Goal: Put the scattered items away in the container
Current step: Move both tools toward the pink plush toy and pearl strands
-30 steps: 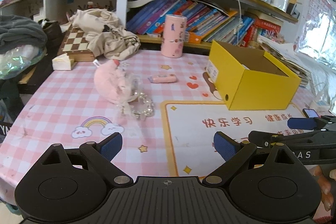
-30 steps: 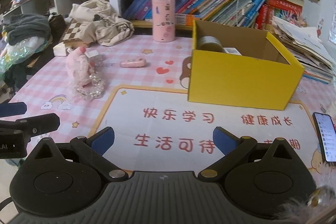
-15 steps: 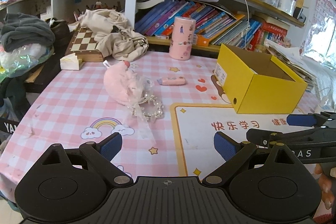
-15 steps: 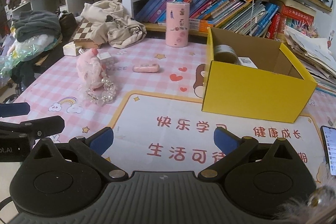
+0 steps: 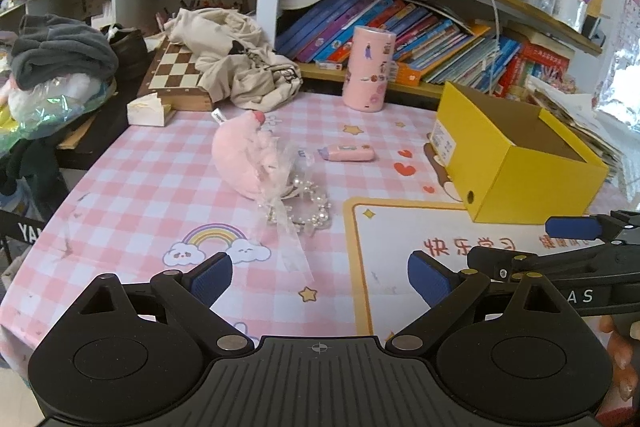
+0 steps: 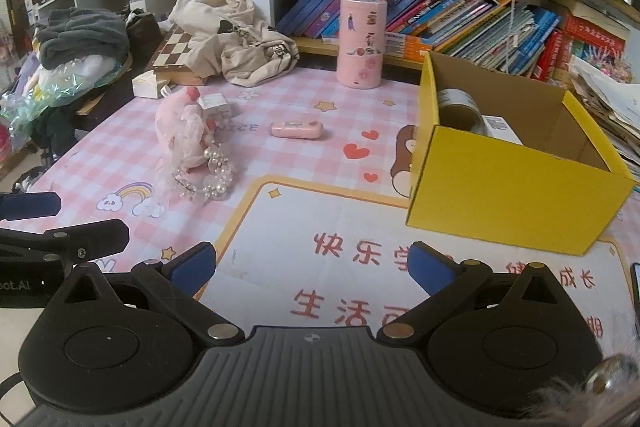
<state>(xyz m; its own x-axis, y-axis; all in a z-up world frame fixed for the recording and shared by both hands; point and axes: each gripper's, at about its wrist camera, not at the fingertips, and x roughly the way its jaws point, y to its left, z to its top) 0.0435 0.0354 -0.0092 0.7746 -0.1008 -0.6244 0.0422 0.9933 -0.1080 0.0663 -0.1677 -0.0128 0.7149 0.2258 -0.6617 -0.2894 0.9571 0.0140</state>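
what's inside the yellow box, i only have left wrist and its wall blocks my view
observer: the right wrist view looks into the yellow box. A tape roll sits at its left end, with a white labelled packet beside it.
operator: anything hidden behind the pink plush
observer: yes, a small white box lies just behind the pink plush, on the shelf side.

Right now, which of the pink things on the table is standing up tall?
The pink round canister with stickers, at the back by the books. The pink plush toy slumps and the small pink case lies flat.
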